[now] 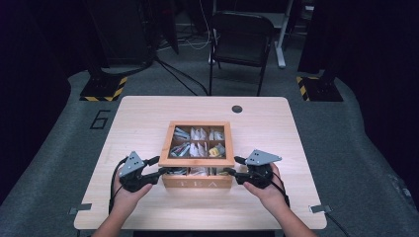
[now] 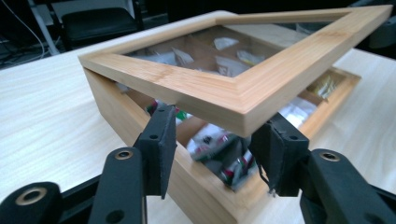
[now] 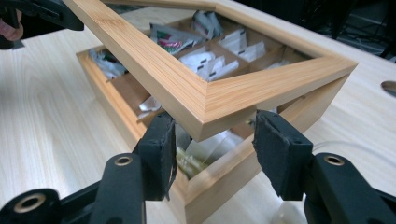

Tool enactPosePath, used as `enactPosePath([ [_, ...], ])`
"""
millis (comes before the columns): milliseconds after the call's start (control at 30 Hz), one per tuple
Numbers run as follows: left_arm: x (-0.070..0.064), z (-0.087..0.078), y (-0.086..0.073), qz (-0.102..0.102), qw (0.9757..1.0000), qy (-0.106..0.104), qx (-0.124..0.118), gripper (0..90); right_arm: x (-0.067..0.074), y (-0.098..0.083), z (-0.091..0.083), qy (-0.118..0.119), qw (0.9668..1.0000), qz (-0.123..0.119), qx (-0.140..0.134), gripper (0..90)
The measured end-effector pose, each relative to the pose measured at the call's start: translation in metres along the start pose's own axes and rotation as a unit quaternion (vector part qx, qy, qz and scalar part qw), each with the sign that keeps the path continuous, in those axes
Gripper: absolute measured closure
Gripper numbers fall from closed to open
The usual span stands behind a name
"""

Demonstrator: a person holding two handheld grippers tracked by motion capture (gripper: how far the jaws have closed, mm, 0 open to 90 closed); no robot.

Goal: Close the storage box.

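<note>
With both grippers, the left gripper (image 1: 160, 170) and the right gripper (image 1: 231, 172), spread under the raised lid (image 1: 196, 143) and pinching nothing, it could drop onto the tea box (image 1: 197, 181).

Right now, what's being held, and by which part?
The wooden lid of the tea box, front raised: left gripper at its front-left corner, right gripper at front-right. Clamped or propped on jaws, can't tell.

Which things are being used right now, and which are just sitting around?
Being used: the wooden tea box, its window lid, the left tongs, the right tongs.
Just around: the black chair, the table underneath.
</note>
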State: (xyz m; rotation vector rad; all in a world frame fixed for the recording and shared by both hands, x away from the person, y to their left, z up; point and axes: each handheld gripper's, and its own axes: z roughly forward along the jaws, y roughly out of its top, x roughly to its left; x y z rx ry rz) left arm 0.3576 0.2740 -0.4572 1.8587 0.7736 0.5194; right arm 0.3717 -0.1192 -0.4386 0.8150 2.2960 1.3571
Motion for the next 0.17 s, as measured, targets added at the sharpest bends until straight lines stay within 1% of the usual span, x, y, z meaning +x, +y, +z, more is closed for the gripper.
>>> enactPosePath([
  [33, -0.0013, -0.0016, -0.0021, -0.001, 1.0, -0.007, 0.006, 49.0, 0.0007, -0.0021, 0.001, 0.003, 1.0, -0.003, 0.005, 46.8],
  [100, -0.0017, -0.0021, -0.0032, -0.001, 0.9999, -0.008, 0.006, 48.6, 0.0014, -0.0034, 0.0012, 0.007, 0.9999, -0.004, 0.01, 46.3],
  [133, -0.0025, -0.0026, -0.0044, -0.006, 0.9999, -0.009, 0.009, 48.7, 0.0016, -0.0042, 0.0017, 0.008, 0.9999, -0.007, 0.014, 46.4],
  [167, -0.0027, -0.0027, -0.0054, -0.006, 0.9998, -0.011, 0.013, 48.7, 0.0016, -0.0042, 0.0017, 0.008, 0.9999, -0.007, 0.014, 46.4],
])
